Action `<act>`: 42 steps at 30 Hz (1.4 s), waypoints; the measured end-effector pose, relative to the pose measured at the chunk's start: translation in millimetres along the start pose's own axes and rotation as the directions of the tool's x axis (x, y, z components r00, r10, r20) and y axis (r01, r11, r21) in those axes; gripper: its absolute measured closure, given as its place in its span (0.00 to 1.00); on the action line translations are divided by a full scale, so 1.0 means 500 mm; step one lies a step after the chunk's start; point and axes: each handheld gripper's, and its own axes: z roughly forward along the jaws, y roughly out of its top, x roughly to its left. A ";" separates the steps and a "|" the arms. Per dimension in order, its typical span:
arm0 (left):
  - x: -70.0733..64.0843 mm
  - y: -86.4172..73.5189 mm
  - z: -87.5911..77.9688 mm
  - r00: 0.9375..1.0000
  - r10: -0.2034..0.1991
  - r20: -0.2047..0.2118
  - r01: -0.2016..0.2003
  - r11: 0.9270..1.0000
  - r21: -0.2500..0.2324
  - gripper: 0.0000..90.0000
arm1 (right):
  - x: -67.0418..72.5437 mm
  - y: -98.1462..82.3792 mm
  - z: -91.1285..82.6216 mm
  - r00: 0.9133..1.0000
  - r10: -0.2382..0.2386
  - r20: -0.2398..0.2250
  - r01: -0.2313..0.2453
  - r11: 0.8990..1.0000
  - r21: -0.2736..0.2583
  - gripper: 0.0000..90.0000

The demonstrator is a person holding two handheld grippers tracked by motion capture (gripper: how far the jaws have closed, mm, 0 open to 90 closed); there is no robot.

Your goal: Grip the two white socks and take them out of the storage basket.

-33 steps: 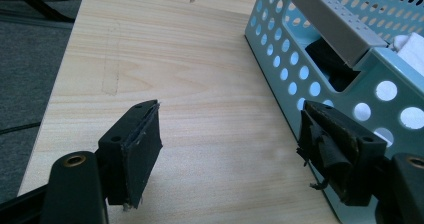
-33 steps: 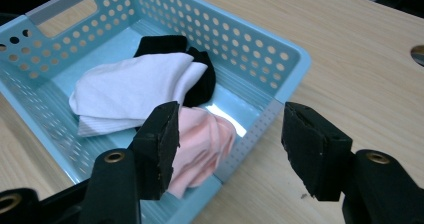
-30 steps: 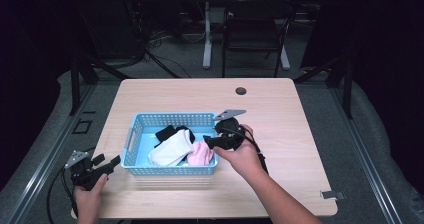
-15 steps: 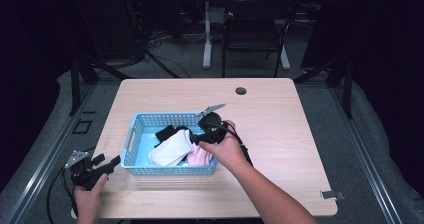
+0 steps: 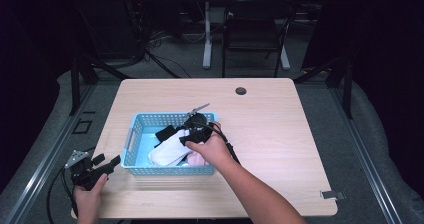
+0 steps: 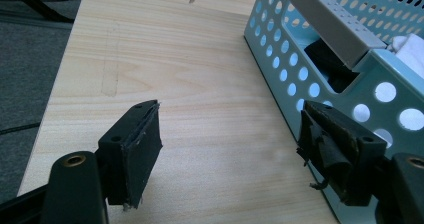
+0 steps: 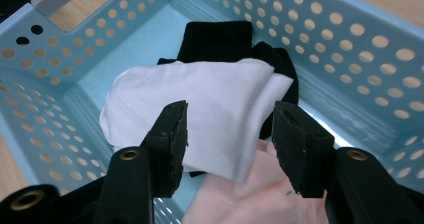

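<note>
A light blue perforated basket (image 5: 172,117) sits left of centre on the wooden table (image 5: 280,129). Inside lie a white sock (image 5: 167,151), a black sock (image 5: 165,133) and a pink cloth (image 5: 196,160). My right gripper (image 5: 186,138) reaches down into the basket. In the right gripper view its jaws (image 7: 230,139) have just been closing and straddle the edge of the white sock (image 7: 200,94), pads still apart from it, above the black sock (image 7: 217,41) and pink cloth (image 7: 240,199). My left gripper (image 5: 107,163) rests open at the table's front left corner, empty (image 6: 230,149), beside the basket wall (image 6: 350,64).
A round cable hole (image 5: 241,91) is in the table near its far edge. Bare wood stretches right of the basket and along the front. A dark chair (image 5: 255,39) and metal frame legs stand behind the table.
My right hand has moved left and down from the basket's right rim to over the socks inside. The left hand and gripper have stayed put.
</note>
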 end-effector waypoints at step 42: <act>0.000 0.000 0.001 1.000 -0.001 0.002 0.001 1.000 0.000 0.28 | 0.048 0.011 0.040 0.998 -0.069 0.001 0.069 0.997 0.017 0.96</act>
